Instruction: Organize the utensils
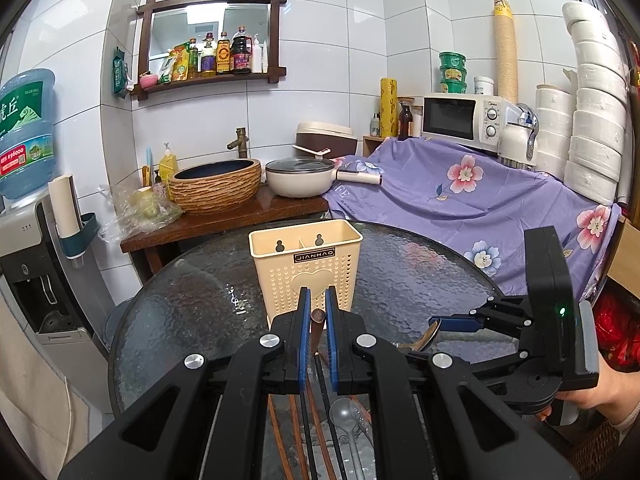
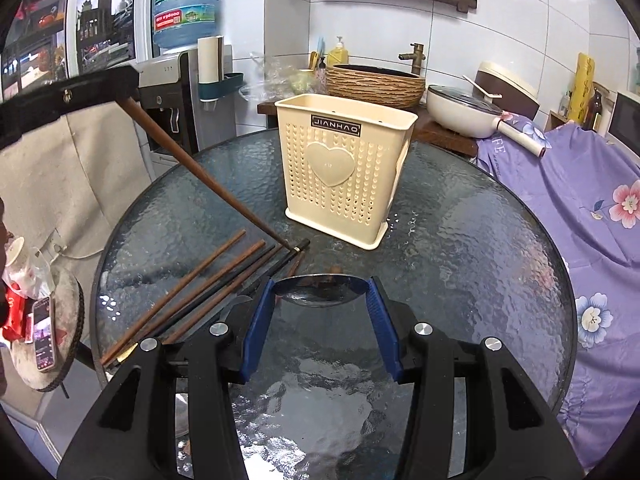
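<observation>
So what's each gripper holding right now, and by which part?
Left gripper: a brown chopstick, near its thick upper end. Right gripper: a metal spoon, across its bowl.

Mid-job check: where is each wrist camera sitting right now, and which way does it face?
Left wrist: behind the left claw, shut on a brown chopstick, facing the cream utensil holder and the sink; right claw and a hand show at right.
Right wrist: behind the right claw, gripping a metal spoon by its bowl, facing the holder across the glass table; the left claw's chopstick slants in from upper left.
Shared: holder, table, loose chopsticks.
</observation>
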The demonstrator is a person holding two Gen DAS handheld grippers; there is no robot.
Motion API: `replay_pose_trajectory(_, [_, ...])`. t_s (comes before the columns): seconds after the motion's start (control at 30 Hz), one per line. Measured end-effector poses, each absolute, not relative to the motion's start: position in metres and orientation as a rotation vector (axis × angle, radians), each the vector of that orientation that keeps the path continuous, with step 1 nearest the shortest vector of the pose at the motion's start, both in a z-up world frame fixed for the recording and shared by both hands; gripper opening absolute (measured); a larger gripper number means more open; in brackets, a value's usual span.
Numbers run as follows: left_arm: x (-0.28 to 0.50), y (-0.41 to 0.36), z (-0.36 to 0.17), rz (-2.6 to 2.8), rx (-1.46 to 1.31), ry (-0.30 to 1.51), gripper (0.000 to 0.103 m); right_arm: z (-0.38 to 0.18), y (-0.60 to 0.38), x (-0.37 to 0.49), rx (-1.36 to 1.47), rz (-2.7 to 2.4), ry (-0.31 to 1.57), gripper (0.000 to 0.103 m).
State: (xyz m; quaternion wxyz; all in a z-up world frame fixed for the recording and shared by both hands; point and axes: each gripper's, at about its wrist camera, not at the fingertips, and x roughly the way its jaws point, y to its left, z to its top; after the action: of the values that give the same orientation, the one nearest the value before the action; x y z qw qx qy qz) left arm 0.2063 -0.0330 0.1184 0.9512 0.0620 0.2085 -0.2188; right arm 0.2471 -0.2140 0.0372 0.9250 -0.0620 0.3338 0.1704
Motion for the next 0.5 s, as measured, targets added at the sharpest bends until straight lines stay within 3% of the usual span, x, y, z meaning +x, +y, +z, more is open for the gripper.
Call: replay_pose_trajectory(0.5, [0.209,-0.037,0.124,-0.451,0.127,0.422,0.007,0.056,-0.223,0.253,-0.069,0.402,0.717,0.048])
